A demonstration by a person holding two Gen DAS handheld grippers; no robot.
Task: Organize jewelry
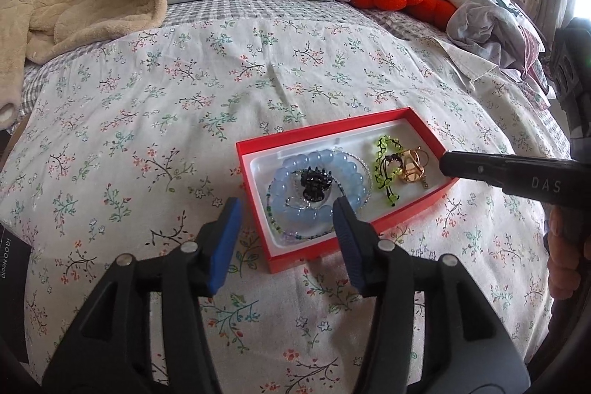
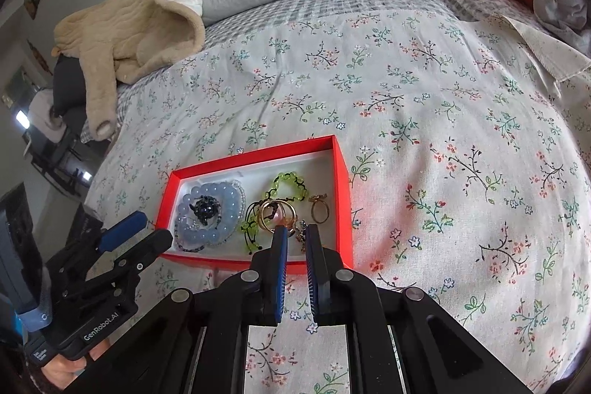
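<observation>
Now the left gripper (image 1: 286,209) hangs open and empty over the red box (image 1: 369,124); the right gripper (image 2: 295,237), nearly closed, grips nothing.

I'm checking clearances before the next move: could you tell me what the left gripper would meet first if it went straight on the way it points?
Probably the red box, at its near wall, or the blue bead bracelet just inside it; depth is unclear. The left gripper stands open and empty.
</observation>
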